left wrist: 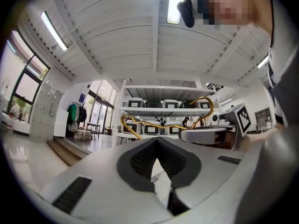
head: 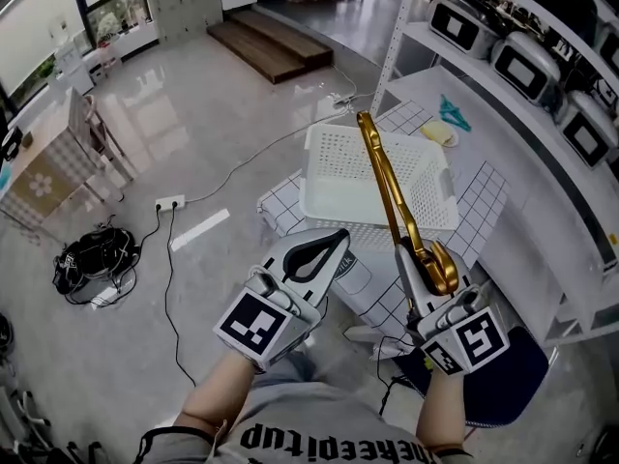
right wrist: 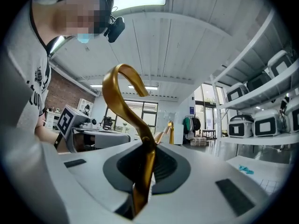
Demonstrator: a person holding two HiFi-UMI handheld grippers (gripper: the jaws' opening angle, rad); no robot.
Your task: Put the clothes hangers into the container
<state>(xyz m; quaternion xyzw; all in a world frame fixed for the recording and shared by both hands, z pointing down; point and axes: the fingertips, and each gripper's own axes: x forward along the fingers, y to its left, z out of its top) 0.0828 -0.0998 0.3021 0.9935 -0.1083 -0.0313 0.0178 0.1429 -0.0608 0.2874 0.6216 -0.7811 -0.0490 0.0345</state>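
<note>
Nearest the camera are the person's bare forearms and a grey printed shirt. The left gripper [head: 329, 243] is held out low in front of the body. In its own view the dark ribbed pads meet at their tips with nothing between them, so it is closed and empty.

The right gripper [head: 411, 264] is clamped on a gold clothes hanger [head: 387, 177]. The right gripper view shows the pads pinching the metal neck just under the curled hook, which rises above the jaws. In the head view the hook sits right by the gripper body. The rest of the hanger runs forward and up across the picture, over a white perforated basket [head: 329, 162], and its far tip shows past the basket's far rim. The hanger is in the grip and not lying in the basket — whether it touches the basket wall cannot be told.

The basket stands on a small table covered in a white grid-pattern cloth [head: 484, 201]. Below the right gripper is a dark blue seat [head: 527, 365].

Beyond the table, to the right, is a white shelf unit [head: 503, 124] — a row of boxy white-and-black appliances [head: 527, 66] sits on an upper shelf. A teal item [head: 453, 112] and a pale yellow one lie on the lower shelf.

On the glossy floor to the left are a white power strip [head: 169, 202] with its cables and a black bundle [head: 92, 259]. Farther back is a low wooden step [head: 276, 46].
</note>
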